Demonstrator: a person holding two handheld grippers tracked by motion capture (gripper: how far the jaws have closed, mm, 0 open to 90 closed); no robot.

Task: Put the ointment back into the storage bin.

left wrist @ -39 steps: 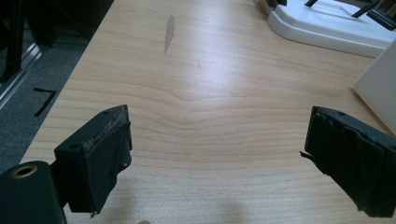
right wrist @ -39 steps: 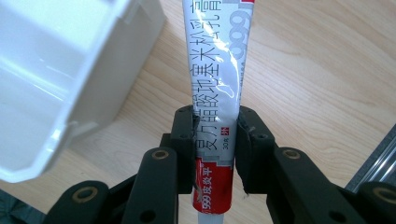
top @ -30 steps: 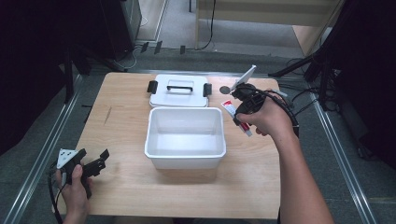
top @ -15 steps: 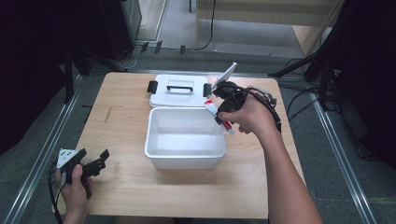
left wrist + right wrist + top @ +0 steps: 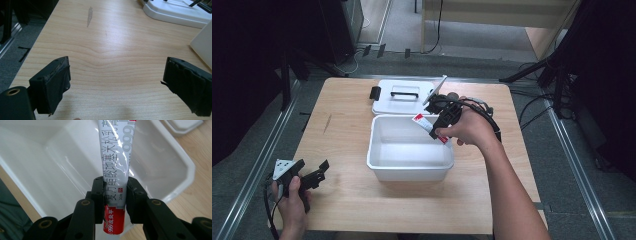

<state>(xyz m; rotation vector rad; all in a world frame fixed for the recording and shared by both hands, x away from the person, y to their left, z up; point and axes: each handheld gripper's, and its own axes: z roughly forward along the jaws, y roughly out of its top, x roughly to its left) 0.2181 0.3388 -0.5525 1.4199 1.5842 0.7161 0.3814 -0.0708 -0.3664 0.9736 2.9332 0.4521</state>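
Note:
A white and red tube (image 5: pixel 428 127) (image 5: pixel 115 165) with printed lettering is clamped between the jaws of my right gripper (image 5: pixel 436 126) (image 5: pixel 115 192). It hangs over the right rim of the open white box (image 5: pixel 377 159) (image 5: pixel 37 157), pointing into its bare inside. The box's white lid (image 5: pixel 384 105) with a black handle lies flat behind the box. My left gripper (image 5: pixel 314 176) (image 5: pixel 116 82) rests low over the table's front left corner, its jaws spread wide with only bare wood between them.
The wooden table (image 5: pixel 342 130) has a dark scuff mark (image 5: pixel 89 15) toward its left side. A cable (image 5: pixel 484 112) loops behind my right hand. Metal rails (image 5: pixel 257 165) run along both table sides, with dark stands and floor beyond.
My right gripper has carried the tube leftward from the table's right side to over the box's right rim. The left gripper has stayed still.

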